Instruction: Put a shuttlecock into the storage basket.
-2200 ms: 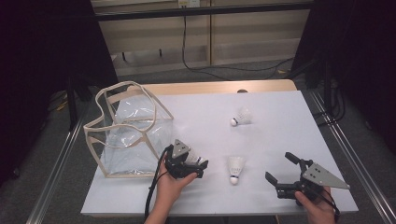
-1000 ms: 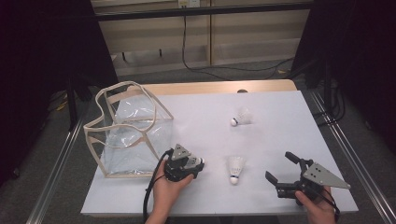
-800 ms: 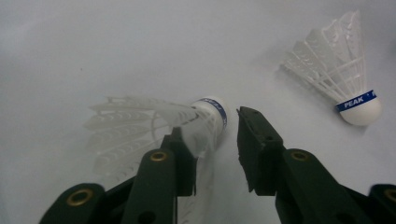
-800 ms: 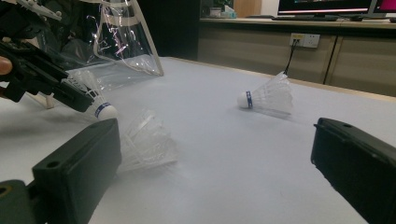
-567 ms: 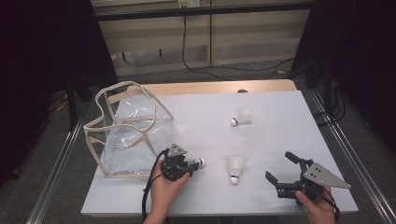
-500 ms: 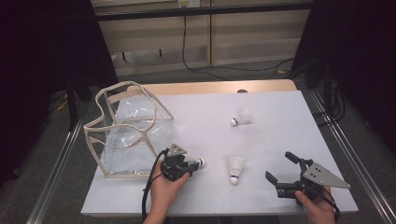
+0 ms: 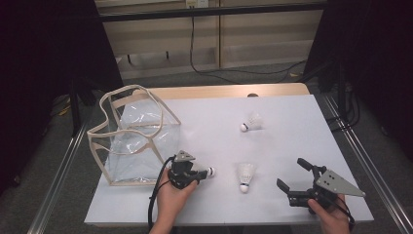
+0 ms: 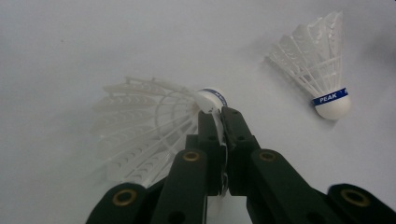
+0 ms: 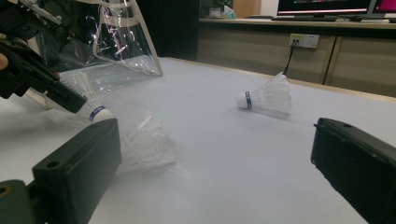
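- Left tool (image 8: 215,116) has just been closing and now pinches a shuttlecock (image 8: 154,123) by its feather skirt, low over the bench (image 7: 292,122) beside the clear bag (image 7: 134,139); squeeze harder and those thin white feathers could crush, or the cork could slip out
- Right tool (image 7: 293,175) waits with jaws wide, holding nothing

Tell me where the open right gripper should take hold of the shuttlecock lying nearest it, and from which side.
Probably at the cork, coming from above with the right gripper. That shuttlecock lies on its side, cork toward the table's near edge; the cork is rounded and solid, whereas the flared feather skirt looks crushable.
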Tool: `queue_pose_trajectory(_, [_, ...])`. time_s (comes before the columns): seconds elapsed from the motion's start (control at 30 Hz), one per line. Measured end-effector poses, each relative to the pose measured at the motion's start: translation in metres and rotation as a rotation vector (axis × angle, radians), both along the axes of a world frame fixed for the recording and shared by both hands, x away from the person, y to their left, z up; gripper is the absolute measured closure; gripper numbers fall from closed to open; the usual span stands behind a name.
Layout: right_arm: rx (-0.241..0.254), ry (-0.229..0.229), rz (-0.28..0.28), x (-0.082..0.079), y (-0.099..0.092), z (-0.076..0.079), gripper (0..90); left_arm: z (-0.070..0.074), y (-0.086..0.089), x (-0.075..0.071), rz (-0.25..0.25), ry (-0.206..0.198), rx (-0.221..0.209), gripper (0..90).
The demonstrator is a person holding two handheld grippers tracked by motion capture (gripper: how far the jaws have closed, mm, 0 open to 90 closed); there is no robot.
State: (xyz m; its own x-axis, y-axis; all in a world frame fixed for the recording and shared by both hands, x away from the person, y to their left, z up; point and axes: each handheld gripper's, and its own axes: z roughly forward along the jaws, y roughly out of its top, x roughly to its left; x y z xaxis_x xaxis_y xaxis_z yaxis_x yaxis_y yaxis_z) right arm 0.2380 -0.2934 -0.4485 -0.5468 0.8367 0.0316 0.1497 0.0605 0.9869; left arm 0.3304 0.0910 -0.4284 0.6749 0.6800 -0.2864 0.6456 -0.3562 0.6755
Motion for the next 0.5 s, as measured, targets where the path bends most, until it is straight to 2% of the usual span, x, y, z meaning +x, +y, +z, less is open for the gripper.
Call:
queue_pose_trajectory(0.23, [-0.004, 0.002, 0.0, 0.0, 0.0, 0.0, 1.4, 0.006, 0.001, 0.001, 0.0, 0.002, -0.019, 88.6])
queue_pose_trajectory(0.4, [-0.006, 0.002, 0.002, 0.0, 0.0, 0.0, 1.4, 0.012, 0.002, 0.001, -0.016, 0.026, -0.03, 89.1])
queue_pose_trajectory(0.5, [-0.004, 0.006, 0.003, 0.001, 0.001, -0.001, 1.4, 0.016, 0.001, 0.0, -0.016, 0.027, -0.043, 89.1])
